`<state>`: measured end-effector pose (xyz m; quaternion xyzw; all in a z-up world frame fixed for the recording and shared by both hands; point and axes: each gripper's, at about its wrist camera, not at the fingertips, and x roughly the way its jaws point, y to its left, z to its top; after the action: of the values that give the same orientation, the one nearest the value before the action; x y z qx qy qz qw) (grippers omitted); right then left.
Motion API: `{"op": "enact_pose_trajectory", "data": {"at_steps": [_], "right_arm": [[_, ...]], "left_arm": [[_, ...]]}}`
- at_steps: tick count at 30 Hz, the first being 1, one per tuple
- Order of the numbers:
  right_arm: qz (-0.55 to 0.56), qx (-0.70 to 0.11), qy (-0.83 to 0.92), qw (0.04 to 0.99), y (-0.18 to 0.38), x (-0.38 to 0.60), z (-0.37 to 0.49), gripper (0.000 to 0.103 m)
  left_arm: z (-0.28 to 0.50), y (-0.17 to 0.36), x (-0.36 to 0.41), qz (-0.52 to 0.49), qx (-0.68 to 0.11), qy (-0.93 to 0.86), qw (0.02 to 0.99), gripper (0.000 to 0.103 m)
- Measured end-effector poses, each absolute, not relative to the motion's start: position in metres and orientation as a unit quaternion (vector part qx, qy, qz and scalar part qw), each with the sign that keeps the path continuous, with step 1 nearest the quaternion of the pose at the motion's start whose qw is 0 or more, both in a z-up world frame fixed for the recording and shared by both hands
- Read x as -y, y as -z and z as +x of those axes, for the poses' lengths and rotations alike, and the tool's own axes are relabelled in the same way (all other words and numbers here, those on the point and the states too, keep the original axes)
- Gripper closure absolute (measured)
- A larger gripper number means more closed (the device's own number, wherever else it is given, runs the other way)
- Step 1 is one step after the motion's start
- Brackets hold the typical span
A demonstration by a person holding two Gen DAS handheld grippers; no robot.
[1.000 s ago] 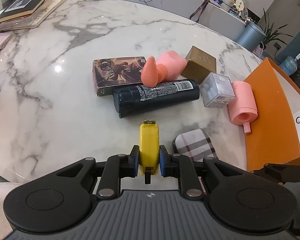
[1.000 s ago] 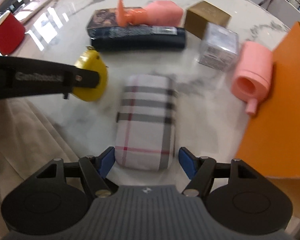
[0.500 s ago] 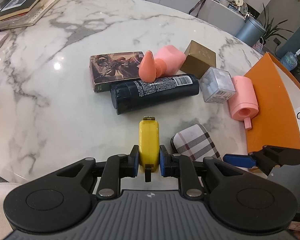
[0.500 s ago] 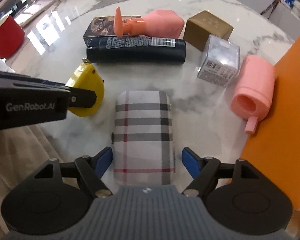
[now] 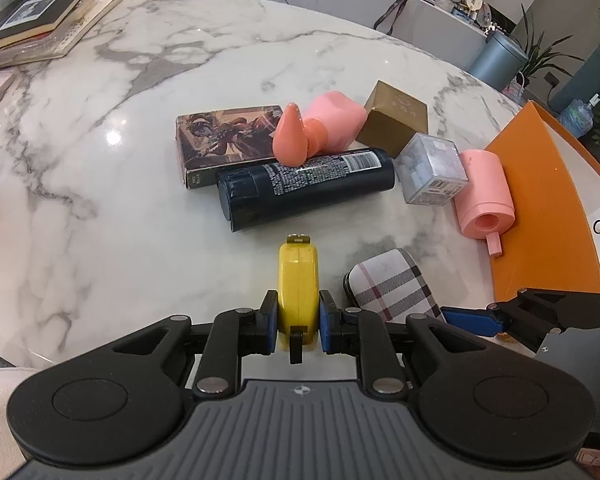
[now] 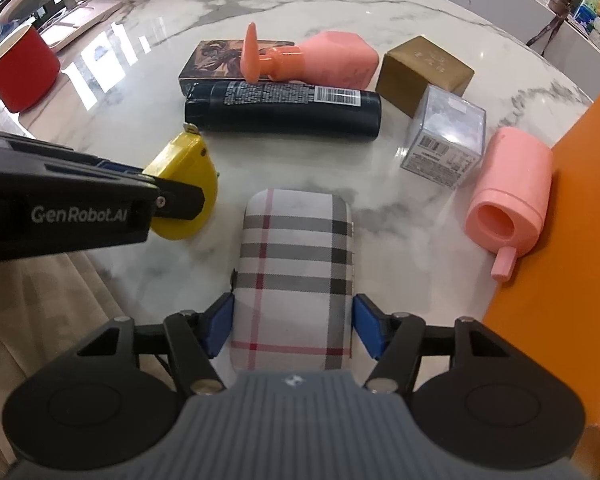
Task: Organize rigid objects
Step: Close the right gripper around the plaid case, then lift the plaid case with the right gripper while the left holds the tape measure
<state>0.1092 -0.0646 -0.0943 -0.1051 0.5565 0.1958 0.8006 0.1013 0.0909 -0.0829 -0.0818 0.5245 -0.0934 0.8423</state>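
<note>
My left gripper [image 5: 299, 326] is shut on a yellow tape measure [image 5: 298, 280], which also shows in the right wrist view [image 6: 184, 192] at the table's near edge. My right gripper [image 6: 294, 330] is open, its blue pads on either side of a plaid case [image 6: 296, 268] with small gaps; the case also shows in the left wrist view [image 5: 392, 284]. Beyond lie a dark bottle [image 5: 304, 186], a picture box [image 5: 224, 140], a pink bottle with an orange cap [image 5: 324, 128], a gold box [image 5: 394, 116], a clear cube [image 5: 430, 170] and a pink cylinder [image 5: 482, 196].
An orange box [image 5: 540, 208] stands at the table's right edge, touching the pink cylinder. Books [image 5: 44, 20] are stacked at the far left. A red mug [image 6: 20, 68] stands at the left in the right wrist view. The marble table [image 5: 80, 200] has a near edge just below both grippers.
My right gripper has moved forward around the plaid case and its pads have come closer to its sides. My left gripper still holds the tape measure in about the same place.
</note>
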Motion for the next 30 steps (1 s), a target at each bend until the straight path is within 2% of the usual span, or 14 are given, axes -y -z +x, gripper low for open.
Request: {"op": "enact_pose_trajectory", "data": {"at_steps": [14, 21, 30], "right_arm": [[-0.059, -0.517, -0.201, 0.830, 0.054, 0.084, 0.095, 0.040], [-0.037, -0.473, -0.201, 0.857, 0.014, 0.102, 0.087, 0.040], [-0.020, -0.423, -0.157, 0.892, -0.032, 0.157, 0.088, 0.040]], "left_arm": [[0.090, 0.060, -0.091, -0.098, -0.517, 0.081, 0.847, 0.081], [0.088, 0.022, -0.079, -0.090, -0.485, 0.089, 0.865, 0.081], [0.097, -0.027, -0.022, -0.056, -0.449, 0.145, 0.880, 0.081]]}}
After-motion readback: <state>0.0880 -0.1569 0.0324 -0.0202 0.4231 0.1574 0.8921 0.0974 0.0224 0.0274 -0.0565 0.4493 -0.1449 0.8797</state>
